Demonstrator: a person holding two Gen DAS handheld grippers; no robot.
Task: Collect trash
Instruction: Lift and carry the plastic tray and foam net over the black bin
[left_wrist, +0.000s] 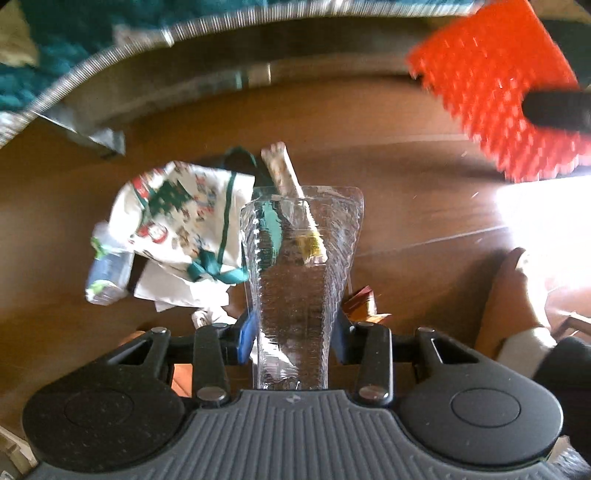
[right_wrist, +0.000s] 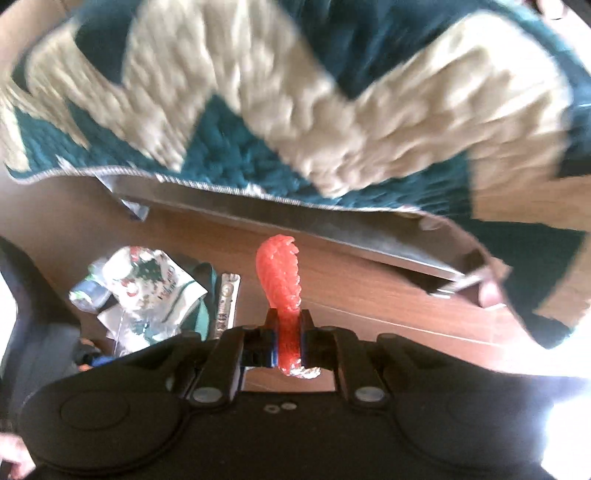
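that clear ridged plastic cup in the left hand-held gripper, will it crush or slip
Probably light and thin-walled: the clear ridged plastic cup looks see-through, so a hard squeeze may dent it. Its ridges likely help against slipping. Its walls widen toward the rim, so it might slide in the left hand-held gripper.

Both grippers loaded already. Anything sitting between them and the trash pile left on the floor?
Nothing visible. The left gripper holds a clear plastic cup and the right gripper a red ridged wrapper. The pile, a printed wrapper, a crushed bottle and a foil stick, lies uncovered on the wood floor below.
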